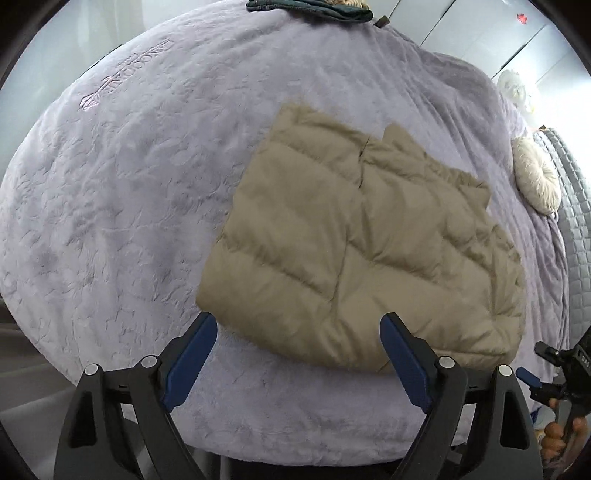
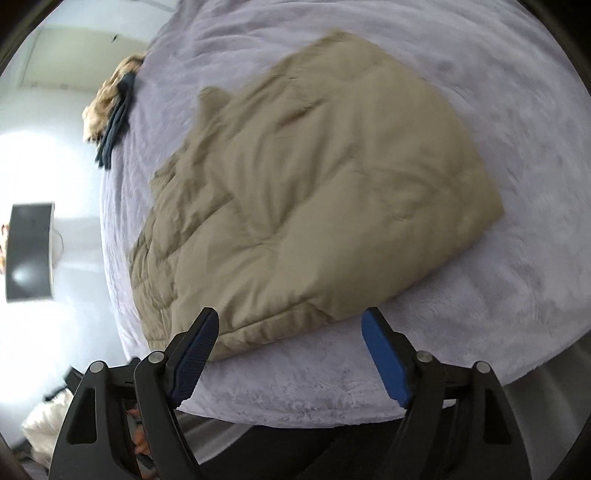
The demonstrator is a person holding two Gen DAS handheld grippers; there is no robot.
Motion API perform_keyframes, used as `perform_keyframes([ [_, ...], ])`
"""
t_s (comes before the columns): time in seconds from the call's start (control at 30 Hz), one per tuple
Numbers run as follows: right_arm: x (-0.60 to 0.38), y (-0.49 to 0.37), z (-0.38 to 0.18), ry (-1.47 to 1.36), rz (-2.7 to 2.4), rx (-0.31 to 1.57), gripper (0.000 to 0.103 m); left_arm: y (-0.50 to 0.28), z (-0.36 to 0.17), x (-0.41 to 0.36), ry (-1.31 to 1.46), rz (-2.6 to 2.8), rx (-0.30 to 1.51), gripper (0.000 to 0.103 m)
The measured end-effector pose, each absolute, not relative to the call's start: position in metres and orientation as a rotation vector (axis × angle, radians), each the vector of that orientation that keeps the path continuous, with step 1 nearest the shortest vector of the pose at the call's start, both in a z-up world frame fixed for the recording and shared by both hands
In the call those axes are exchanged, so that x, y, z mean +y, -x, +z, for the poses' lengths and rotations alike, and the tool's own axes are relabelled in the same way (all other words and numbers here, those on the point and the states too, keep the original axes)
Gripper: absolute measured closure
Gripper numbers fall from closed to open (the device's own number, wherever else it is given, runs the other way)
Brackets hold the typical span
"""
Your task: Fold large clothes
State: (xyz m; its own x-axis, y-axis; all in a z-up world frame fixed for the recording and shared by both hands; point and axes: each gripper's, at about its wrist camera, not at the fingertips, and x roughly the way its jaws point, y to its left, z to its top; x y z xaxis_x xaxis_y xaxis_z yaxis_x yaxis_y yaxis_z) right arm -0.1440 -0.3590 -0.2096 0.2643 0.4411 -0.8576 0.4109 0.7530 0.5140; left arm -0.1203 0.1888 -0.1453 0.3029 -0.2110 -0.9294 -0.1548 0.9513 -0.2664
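A tan quilted puffer jacket (image 1: pixel 362 236) lies folded into a rough rectangle on a lavender fleece blanket (image 1: pixel 129 206) that covers a bed. My left gripper (image 1: pixel 299 325) hangs above the jacket's near edge, open, its blue pads clear of the cloth. In the right wrist view the same jacket (image 2: pixel 314 184) fills the middle, and my right gripper (image 2: pixel 291 321) stands open above its near hem with nothing between the fingers. The right gripper (image 1: pixel 532 376) also shows at the lower right edge of the left wrist view, held by a hand.
A dark folded garment (image 1: pixel 314 9) and a beige furry item lie at the blanket's far edge. A round cream cushion (image 1: pixel 535 177) rests by the grey padded headboard (image 1: pixel 572 206). The dark garment and beige pile (image 2: pixel 110 99) sit at the bed's left edge. The blanket's near edge drops off just below both grippers.
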Motion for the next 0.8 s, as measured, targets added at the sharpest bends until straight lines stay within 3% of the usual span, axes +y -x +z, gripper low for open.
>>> perform_keyframes([
  [0.13,-0.331,0.129,-0.199,-0.687,0.062,1.366,0.020,0.114,-0.139,0.190,0.334,-0.048,1.261,0.012],
  [0.2,-0.327,0.128,-0.203,-0.672,0.070,1.373,0.013,0.110,-0.139,0.185,0.343,-0.054,1.263,0.012],
  [0.27,-0.321,0.124,-0.209,-0.670,0.074,1.381,0.012,0.105,-0.140,0.184,0.344,-0.051,1.267,0.000],
  [0.5,-0.294,0.118,-0.219,-0.612,0.046,1.396,0.010,0.095,-0.134,0.176,0.219,-0.034,1.242,0.000],
  [0.57,-0.283,0.115,-0.216,-0.568,0.020,1.367,0.000,0.092,-0.131,0.177,0.157,-0.001,1.221,0.000],
  [0.8,-0.256,0.110,-0.213,-0.450,0.032,1.403,0.000,0.074,-0.143,0.190,0.161,0.007,1.259,0.000],
])
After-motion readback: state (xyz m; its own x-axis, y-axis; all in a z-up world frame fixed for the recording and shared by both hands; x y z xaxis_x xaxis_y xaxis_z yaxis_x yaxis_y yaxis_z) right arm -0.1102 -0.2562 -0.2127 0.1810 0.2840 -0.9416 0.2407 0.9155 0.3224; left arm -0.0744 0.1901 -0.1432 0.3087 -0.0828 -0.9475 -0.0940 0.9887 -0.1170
